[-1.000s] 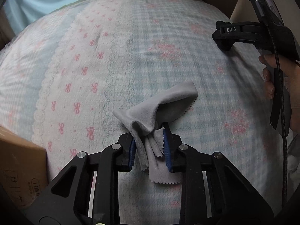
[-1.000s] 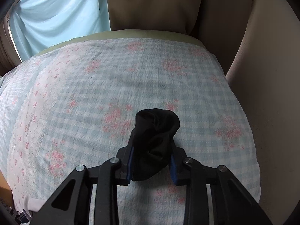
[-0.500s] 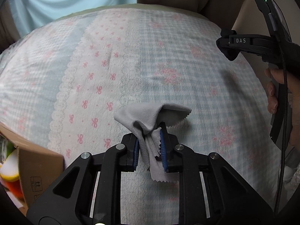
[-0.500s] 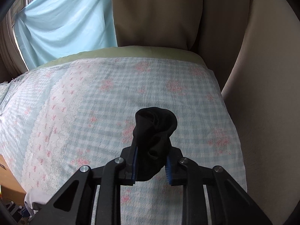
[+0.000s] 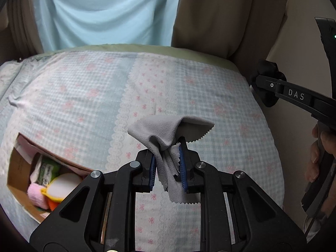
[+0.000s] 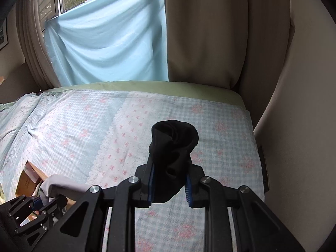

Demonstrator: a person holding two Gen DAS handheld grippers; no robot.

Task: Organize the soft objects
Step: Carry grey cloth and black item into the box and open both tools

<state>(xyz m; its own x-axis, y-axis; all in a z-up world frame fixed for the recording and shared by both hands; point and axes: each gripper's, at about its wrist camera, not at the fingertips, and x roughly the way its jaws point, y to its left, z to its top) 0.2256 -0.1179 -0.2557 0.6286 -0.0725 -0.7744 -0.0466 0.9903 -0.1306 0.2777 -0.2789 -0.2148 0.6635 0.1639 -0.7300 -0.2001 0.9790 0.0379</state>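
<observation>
- Left wrist view: clenched on a grey, zigzag-edged microfibre cloth (image 5: 168,145), the left gripper (image 5: 167,169) is held above the pale checked bedspread with pink bows (image 5: 84,96); the cloth is bunched between the blue pads and drapes below them.
- An open brown cardboard box (image 5: 19,168) holding soft pink, white and yellow items is now seen to the left of and below the gripper, near the bedspread's edge; a second ago only its corner was visible, so the gripper has been raised and drawn back toward it.
- At the right edge, the right gripper (image 5: 271,90) is seen beside the bedspread with a black bundle in its tips.
- Right wrist view: the right gripper (image 6: 169,184) is closed on a bunched black sock (image 6: 172,147), carried clear above the bedspread (image 6: 220,126). The surface is judged farther below than a second ago.
- The cardboard box (image 6: 25,180) is seen at lower left, with the left gripper (image 6: 42,201) and its grey cloth (image 6: 61,185) just over it.
- Both items are judged lifted and on their way to the box; neither has yet been dropped.
</observation>
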